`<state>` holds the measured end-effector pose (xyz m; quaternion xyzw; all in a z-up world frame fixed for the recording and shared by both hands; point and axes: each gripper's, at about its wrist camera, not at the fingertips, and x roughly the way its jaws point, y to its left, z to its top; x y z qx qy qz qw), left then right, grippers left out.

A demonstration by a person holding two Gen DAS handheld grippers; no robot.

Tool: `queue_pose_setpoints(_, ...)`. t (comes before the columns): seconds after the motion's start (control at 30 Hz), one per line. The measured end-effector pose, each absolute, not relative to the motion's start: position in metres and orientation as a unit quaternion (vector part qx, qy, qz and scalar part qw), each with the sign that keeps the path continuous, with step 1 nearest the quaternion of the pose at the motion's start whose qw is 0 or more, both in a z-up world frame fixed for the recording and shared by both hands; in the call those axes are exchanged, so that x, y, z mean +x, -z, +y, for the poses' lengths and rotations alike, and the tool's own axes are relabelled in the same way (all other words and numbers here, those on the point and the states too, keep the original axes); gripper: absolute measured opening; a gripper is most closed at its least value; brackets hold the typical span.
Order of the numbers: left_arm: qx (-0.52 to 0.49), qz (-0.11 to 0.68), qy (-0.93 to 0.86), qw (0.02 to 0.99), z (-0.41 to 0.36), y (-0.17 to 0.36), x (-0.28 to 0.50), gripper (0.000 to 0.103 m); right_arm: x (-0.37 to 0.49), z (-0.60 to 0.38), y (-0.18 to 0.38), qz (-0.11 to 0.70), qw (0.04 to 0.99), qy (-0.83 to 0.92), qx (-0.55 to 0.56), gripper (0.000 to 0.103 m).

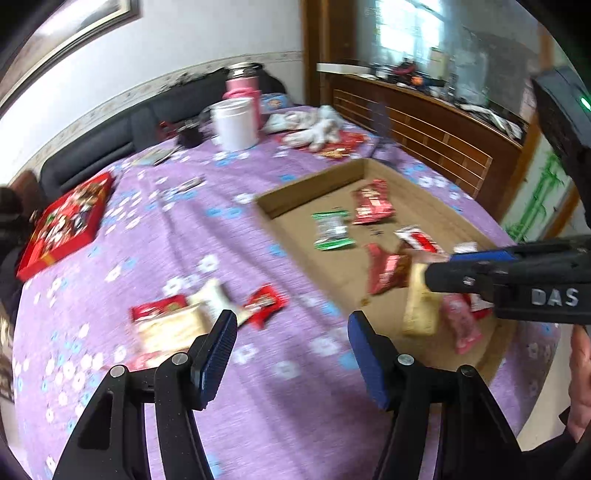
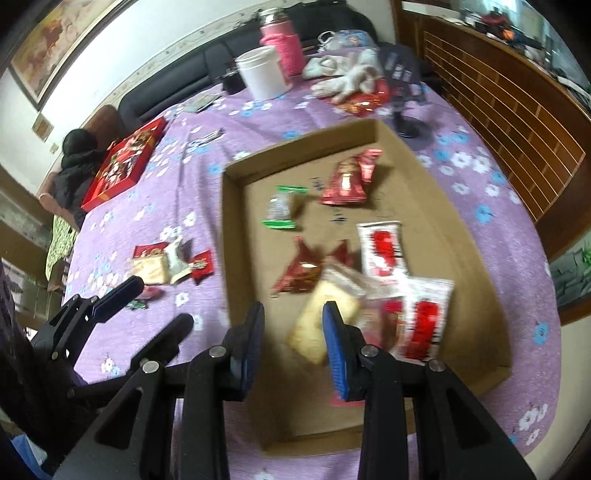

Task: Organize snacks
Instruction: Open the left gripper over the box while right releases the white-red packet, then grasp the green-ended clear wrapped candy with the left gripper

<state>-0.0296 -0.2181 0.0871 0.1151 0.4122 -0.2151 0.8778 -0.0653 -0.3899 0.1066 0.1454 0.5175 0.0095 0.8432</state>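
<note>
You're working over a counter (image 2: 509, 236) draped in purple flowered cloth. Behind it sits a dark sofa (image 2: 192, 70) against a white wall (image 1: 177, 48) with a framed picture (image 2: 55, 48). A slatted wooden cabinet (image 1: 436, 147) stands right, under a bright window (image 1: 406, 33).

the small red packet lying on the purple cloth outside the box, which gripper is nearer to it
Left. The left gripper hangs just short of the small red packet, over the purple cloth. The right gripper is over the cardboard box, across its wall from the packet.
</note>
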Motion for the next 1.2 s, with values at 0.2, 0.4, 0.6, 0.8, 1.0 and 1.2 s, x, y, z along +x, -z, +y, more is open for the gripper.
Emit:
queue_pose_setpoints(0.2,0.064,0.437,0.156,0.884,-0.150,-0.080,-0.007,0.066,-0.063,-0.364,-0.108,0.524,0.841,-0.026,0.129,0.031)
queue_pose_setpoints(0.4,0.000,0.466,0.111,0.878,-0.076,-0.057,0.001,0.066,-0.064,-0.353,-0.104,0.532,0.837,-0.023,0.127,0.031)
queue_pose_setpoints(0.6,-0.019,0.485,0.121,0.866,-0.066,-0.039,0.009,0.068,-0.066,-0.348,-0.101,0.536,0.835,-0.014,0.125,0.031)
queue_pose_setpoints(0.8,0.013,0.496,0.127,0.859,-0.085,-0.020,0.019,0.074,-0.068,-0.351,-0.102,0.536,0.835,-0.003,0.125,0.031)
queue_pose_setpoints(1.0,0.036,0.477,0.113,0.871,-0.080,-0.023,0.017,0.021,-0.061,-0.339,-0.099,0.538,0.833,-0.033,0.125,0.031)
queue_pose_setpoints(1.2,0.037,0.492,0.104,0.863,-0.053,-0.024,-0.002,0.017,-0.033,-0.295,-0.091,0.555,0.812,-0.122,0.135,0.031)
